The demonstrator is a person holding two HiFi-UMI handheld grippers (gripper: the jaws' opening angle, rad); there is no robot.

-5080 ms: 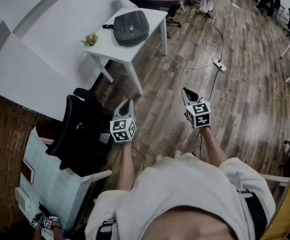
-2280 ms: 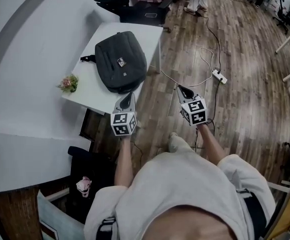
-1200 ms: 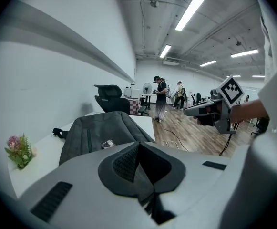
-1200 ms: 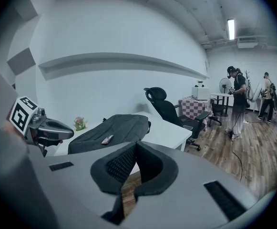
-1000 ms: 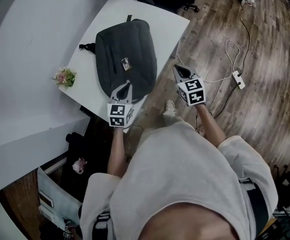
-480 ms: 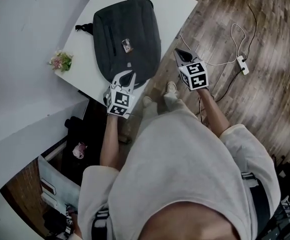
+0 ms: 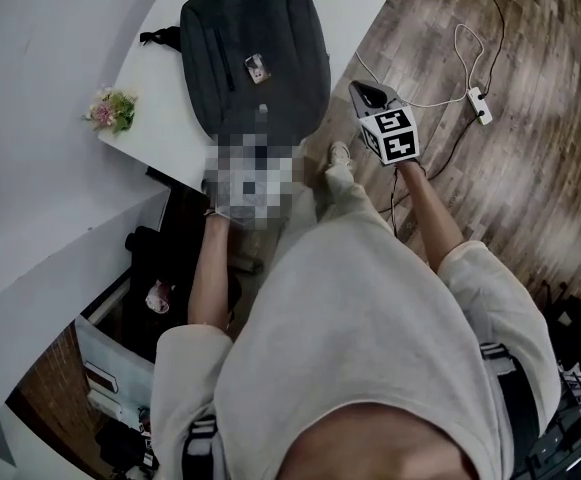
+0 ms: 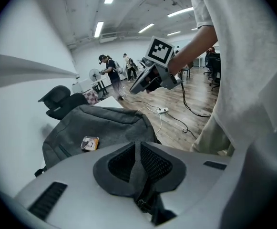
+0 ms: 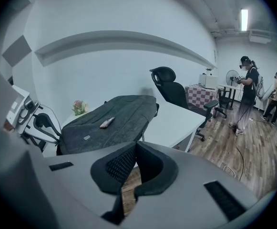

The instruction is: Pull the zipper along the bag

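A dark grey backpack [image 7: 255, 63] lies flat on a white table [image 7: 160, 118], with a small tag [image 7: 257, 66] on its top. In the left gripper view my left gripper [image 8: 137, 149] is shut and empty, just short of the bag's [image 8: 105, 125] near end. A blur patch covers it in the head view. My right gripper [image 7: 362, 89] is shut with nothing in it. It hangs over the wood floor off the table's right edge, level with the bag [image 9: 114, 116]. The zipper pull cannot be made out.
A small bunch of flowers [image 7: 110, 108] stands on the table's left side. A power strip with cable [image 7: 478, 105] lies on the floor to the right. A black office chair [image 9: 169, 87] stands beyond the table, another dark chair [image 7: 160, 258] at its near left. People [image 9: 247, 89] stand far back.
The person has walked up to the table, so the bag now lies right before the grippers. The left gripper has come to the bag's near end. Both grippers stayed shut.
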